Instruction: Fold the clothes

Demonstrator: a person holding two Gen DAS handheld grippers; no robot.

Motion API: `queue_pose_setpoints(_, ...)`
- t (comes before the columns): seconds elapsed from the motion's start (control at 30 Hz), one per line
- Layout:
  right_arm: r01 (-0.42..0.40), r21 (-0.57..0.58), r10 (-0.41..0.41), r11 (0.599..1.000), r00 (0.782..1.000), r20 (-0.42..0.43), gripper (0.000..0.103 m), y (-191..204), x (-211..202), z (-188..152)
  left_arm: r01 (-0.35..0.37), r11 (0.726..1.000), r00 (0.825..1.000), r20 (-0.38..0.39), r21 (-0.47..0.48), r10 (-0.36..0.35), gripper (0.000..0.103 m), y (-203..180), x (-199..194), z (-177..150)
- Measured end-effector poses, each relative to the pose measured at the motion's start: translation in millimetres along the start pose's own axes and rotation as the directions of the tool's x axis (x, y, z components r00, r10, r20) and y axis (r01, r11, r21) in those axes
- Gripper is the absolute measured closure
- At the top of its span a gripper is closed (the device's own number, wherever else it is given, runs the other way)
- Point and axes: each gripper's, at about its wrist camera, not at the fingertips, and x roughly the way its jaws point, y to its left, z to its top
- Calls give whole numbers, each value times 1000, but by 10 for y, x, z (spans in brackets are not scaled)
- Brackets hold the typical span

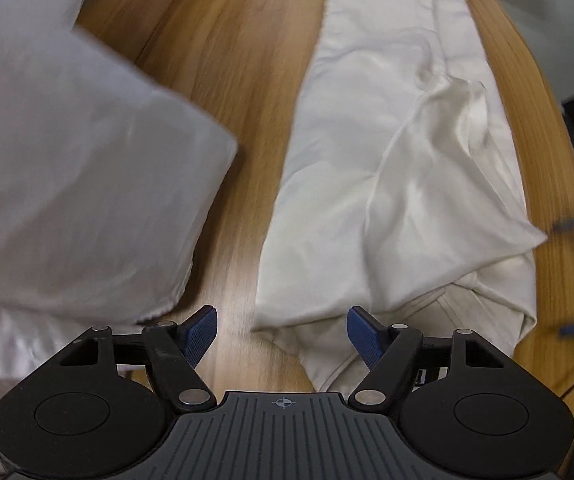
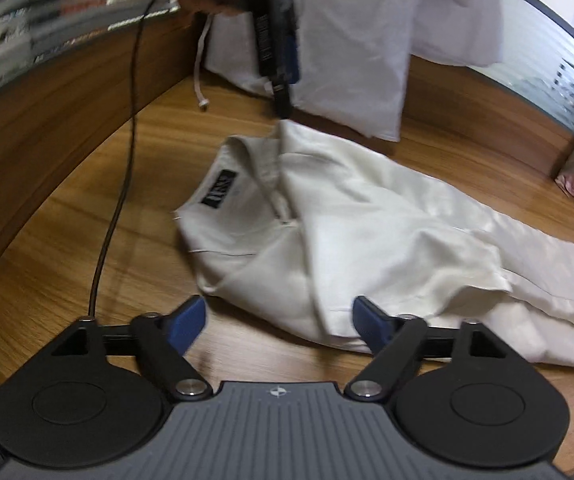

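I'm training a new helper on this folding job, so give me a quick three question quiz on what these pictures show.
1. True or false: the cream shirt lies on the wooden table.
2. What does the right hand-held gripper hold? A) a sleeve B) nothing C) a cord
3. What colour is the label inside the shirt's collar?

Key: 1 true. 2 B: its jaws stand apart, as do those of the left hand-held gripper. 3 black.
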Motion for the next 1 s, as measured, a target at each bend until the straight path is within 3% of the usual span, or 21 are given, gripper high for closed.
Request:
queue_pose_setpoints(0.07, 27, -53, -28, 998, 1000, -8, 16, 154, 68, 28, 48, 994, 999, -20, -100, -50, 29, 179, 69, -1)
queue_pose_setpoints(0.17, 62, -130, -65, 990, 998, -20, 16, 320, 136, 56, 117, 962, 992, -17, -245, -125, 29, 385, 160, 4)
queue_pose_setpoints(0.27, 89, -177, -97, 980, 995, -38, 16, 409, 185, 79, 177, 933, 983, 2, -313, -185, 29, 463, 245, 26)
queue_pose_setpoints(0.43, 94, -187, -108, 978, 992, -64, 14, 421, 214, 86, 181, 909, 980, -11, -375, -200, 31, 536, 417, 28)
queue_pose_setpoints(0.57, 105, -220, -119, 970, 992, -50, 13, 427, 255, 91, 176, 910, 978, -39, -375, -205, 48, 541, 506, -13)
queue_pose_setpoints(0.67, 122, -231, -134, 965, 990, -37, 13, 401, 297, 119, 190, 901, 973, -45, -390, -225, 54, 531, 544, -49)
queue_pose_setpoints(0.8, 147, -225, -155, 963, 988, -21, 13, 301, 376, 162, 217, 886, 969, -19, -411, -246, 56, 494, 574, -53)
queue_pose_setpoints(0.87, 147, -199, -154, 969, 988, -19, 15, 222, 416, 191, 236, 862, 965, 8, -448, -260, 59, 528, 582, -51)
queue_pose_setpoints(0.93, 144, -170, -150, 975, 989, -20, 20, 141, 442, 206, 258, 834, 961, 38, -488, -275, 64, 567, 593, -56)
queue_pose_setpoints(1.0, 135, -140, -139, 981, 990, -23, 34, 66, 461, 218, 273, 812, 957, 59, -515, -284, 72, 582, 605, -65)
